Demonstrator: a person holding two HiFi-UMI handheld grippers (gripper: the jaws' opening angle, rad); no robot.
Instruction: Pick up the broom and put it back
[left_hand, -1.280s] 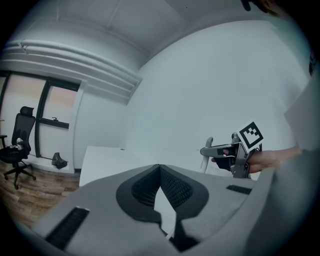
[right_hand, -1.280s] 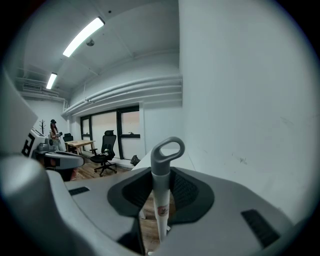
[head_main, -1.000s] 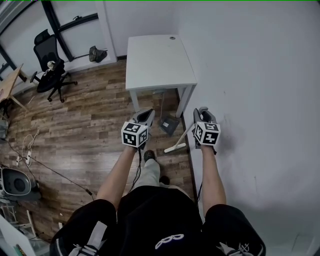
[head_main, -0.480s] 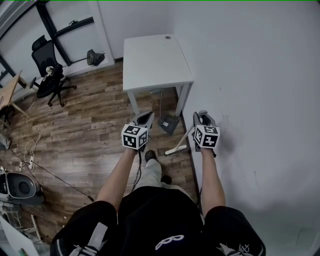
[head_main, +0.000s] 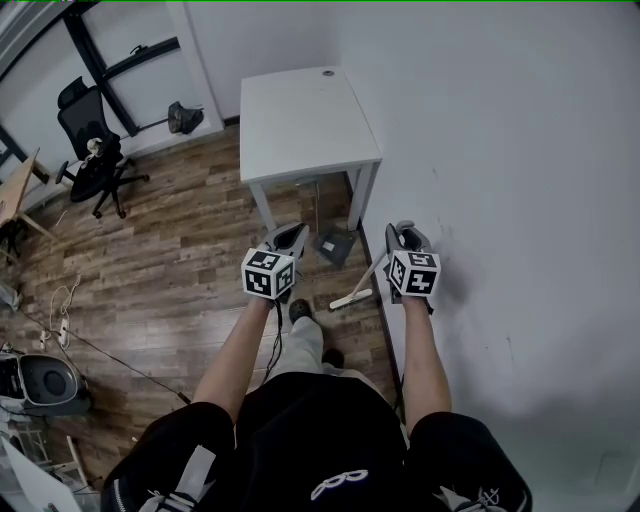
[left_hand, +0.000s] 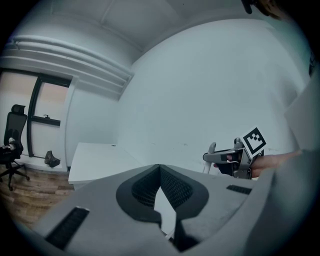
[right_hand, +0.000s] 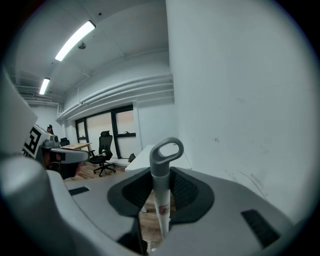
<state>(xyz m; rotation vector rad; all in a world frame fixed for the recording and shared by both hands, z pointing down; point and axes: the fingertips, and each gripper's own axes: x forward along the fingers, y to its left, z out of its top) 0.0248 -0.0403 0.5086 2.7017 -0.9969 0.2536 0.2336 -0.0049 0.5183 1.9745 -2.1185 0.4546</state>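
The broom has a white pole with a grey loop at its top and a pale head resting on the wood floor by the wall. My right gripper is shut on the pole just below the loop, and the pole stands upright between its pads. My left gripper is held level beside it, to the left. Its jaws meet at the tips with nothing between them. A grey dustpan stands under the table's near edge.
A white table stands against the white wall straight ahead. A black office chair is at the far left. Cables trail over the floor on the left. My legs and shoes are below the grippers.
Both grippers have edged a little forward toward the table, the right one still holding the broom pole. The head view has swung slightly, so the table sits further left.
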